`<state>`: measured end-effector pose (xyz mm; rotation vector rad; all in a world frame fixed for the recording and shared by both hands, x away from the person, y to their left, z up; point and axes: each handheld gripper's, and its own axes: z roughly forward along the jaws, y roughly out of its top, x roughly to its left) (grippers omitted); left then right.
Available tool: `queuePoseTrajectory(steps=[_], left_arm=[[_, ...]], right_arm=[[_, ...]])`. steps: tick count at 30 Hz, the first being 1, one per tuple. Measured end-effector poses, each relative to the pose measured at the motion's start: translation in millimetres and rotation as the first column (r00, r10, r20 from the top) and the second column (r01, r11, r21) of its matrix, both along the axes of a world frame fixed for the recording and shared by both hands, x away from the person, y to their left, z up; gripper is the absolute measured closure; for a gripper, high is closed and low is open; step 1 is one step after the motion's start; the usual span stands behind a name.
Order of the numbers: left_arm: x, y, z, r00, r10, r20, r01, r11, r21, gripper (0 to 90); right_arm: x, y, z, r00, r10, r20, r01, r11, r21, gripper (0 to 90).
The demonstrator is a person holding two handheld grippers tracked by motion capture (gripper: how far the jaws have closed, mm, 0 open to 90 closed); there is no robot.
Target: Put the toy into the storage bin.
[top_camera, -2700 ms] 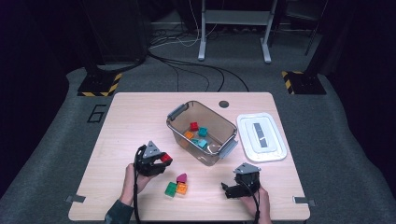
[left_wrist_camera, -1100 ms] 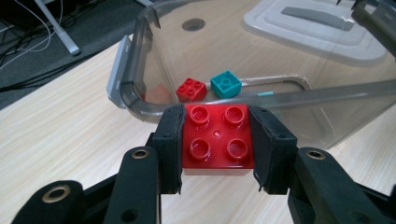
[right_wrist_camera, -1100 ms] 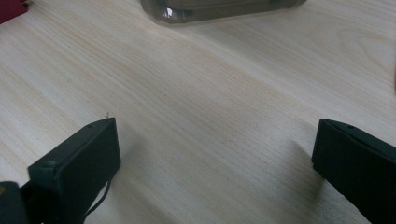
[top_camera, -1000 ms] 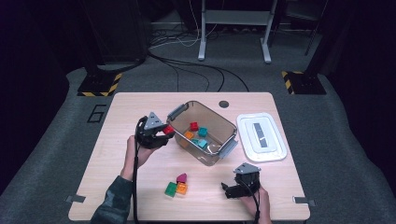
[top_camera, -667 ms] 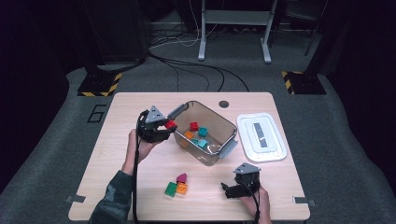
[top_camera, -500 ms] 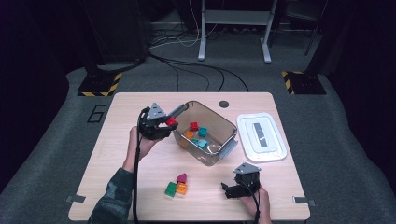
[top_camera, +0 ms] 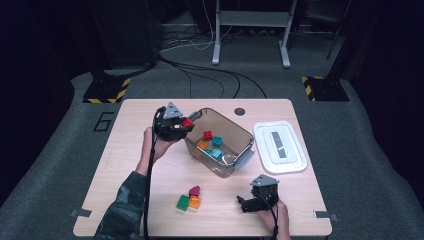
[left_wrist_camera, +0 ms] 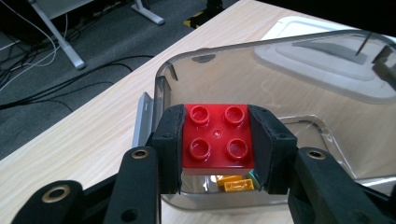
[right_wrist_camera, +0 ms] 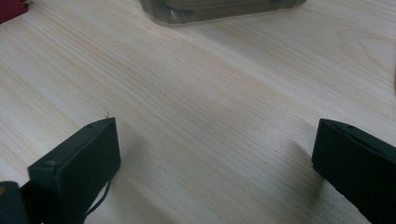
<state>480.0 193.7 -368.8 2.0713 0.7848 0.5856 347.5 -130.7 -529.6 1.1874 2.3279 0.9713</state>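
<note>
Red brick [left_wrist_camera: 217, 136] clamped in my left jaws at mid-frame; I'd clear the bin [left_wrist_camera: 261, 60] rim before releasing, right jaws wide.

The left gripper [top_camera: 187, 123] is held above the far left part of the table, its forearm reaching up from the near edge in a patterned sleeve. Its jaws are clamped on a red brick [left_wrist_camera: 217, 135], one pad against each side. The right gripper [top_camera: 243, 203] rests low at the near right, wrist close to the near edge, jaws spread wide with nothing between them.
</note>
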Motion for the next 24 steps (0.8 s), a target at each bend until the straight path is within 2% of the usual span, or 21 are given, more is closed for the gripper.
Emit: queuePoseTrajectory(steps=[9, 19, 20, 21, 22, 24], left_arm=[[18.8, -6.7, -10.9, 0.9988, 0.016, -0.046, -0.015, 0.9998, 0.016, 58.8], [29.0, -12.6, -18.4, 0.997, 0.024, -0.074, -0.021, 0.9992, 0.035, 58.0], [29.0, -12.6, -18.4, 0.997, 0.024, -0.074, -0.021, 0.9992, 0.035, 55.6], [30.3, -14.4, -18.8, 0.9952, 0.037, -0.09, -0.035, 0.999, 0.026, 55.6], [30.4, -15.1, -18.8, 0.9949, 0.045, -0.09, -0.042, 0.9986, 0.033, 44.9], [29.6, -14.9, -18.6, 0.994, 0.048, -0.099, -0.045, 0.9985, 0.033, 38.6]], right_arm=[[0.0, 0.0, 0.0, 1.0, 0.0, 0.0, 0.0, 1.0, 0.0, 0.3], [0.0, 0.0, 0.0, 1.0, 0.0, 0.0, 0.0, 1.0, 0.0, 0.3], [0.0, 0.0, 0.0, 1.0, 0.0, 0.0, 0.0, 1.0, 0.0, 0.3], [0.0, 0.0, 0.0, 1.0, 0.0, 0.0, 0.0, 1.0, 0.0, 0.3], [0.0, -0.1, 0.0, 1.0, 0.0, 0.0, 0.0, 1.0, 0.0, 0.3], [0.0, -0.1, 0.0, 1.0, 0.001, 0.0, -0.001, 1.0, 0.0, 0.3]])
